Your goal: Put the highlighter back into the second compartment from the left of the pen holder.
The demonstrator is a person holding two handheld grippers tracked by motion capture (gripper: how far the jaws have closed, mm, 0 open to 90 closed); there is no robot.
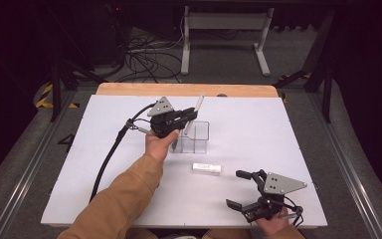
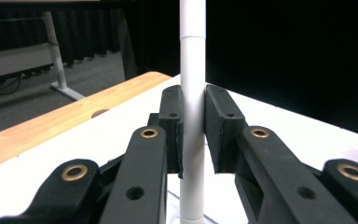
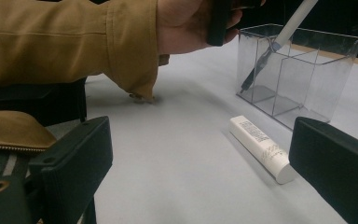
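Observation:
My left gripper (image 1: 191, 117) is shut on a slim white pen-like stick (image 1: 196, 110), its pads (image 2: 172, 126) pressing both sides of the shaft (image 2: 192, 84). The stick (image 3: 294, 22) leans, and its dark lower end stands inside one end compartment of a clear divided box (image 3: 317, 60) at the table's middle (image 1: 202, 131). In front of the box a white tube (image 1: 206, 168) with printed text lies flat (image 3: 261, 145). My right gripper (image 1: 235, 188) rests open near the table's front right, its jaws wide apart (image 3: 205, 172), with the tube ahead of them and apart from them.
The white tabletop (image 1: 278, 134) ends in a wooden strip (image 1: 189, 89) at the far side. A tan sleeve (image 3: 65, 42) reaches across from the left toward the box. Cables and a white desk frame (image 1: 224, 22) stand on the floor beyond.

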